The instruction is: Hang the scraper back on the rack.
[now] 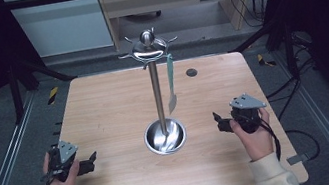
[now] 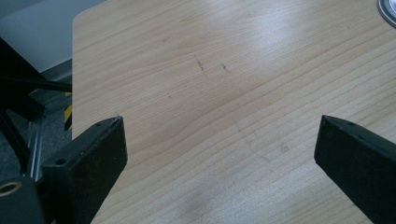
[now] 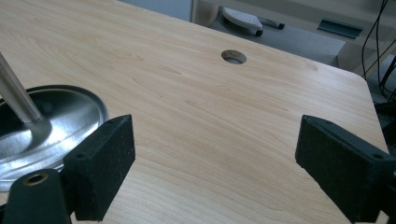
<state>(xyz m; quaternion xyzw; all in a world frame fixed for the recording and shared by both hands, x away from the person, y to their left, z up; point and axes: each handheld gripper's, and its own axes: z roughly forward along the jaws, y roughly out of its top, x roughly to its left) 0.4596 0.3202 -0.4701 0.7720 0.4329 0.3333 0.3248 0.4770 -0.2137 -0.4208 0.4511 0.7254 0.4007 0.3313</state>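
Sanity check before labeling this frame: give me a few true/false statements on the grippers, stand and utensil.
1. Both grippers, left gripper and right gripper, have their jaws open and hold nothing. True.
2. The utensil lies flat on the table. False: it hangs from a hook at the top of the stand.
3. The stand's round base sits between the two grippers. True.
4. The right gripper grips the stand's pole. False: it is apart from it, to its right.

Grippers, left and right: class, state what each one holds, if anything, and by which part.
Nothing is held. The left gripper and the right gripper are both open over the bare light wooden table, their jaws spread apart.
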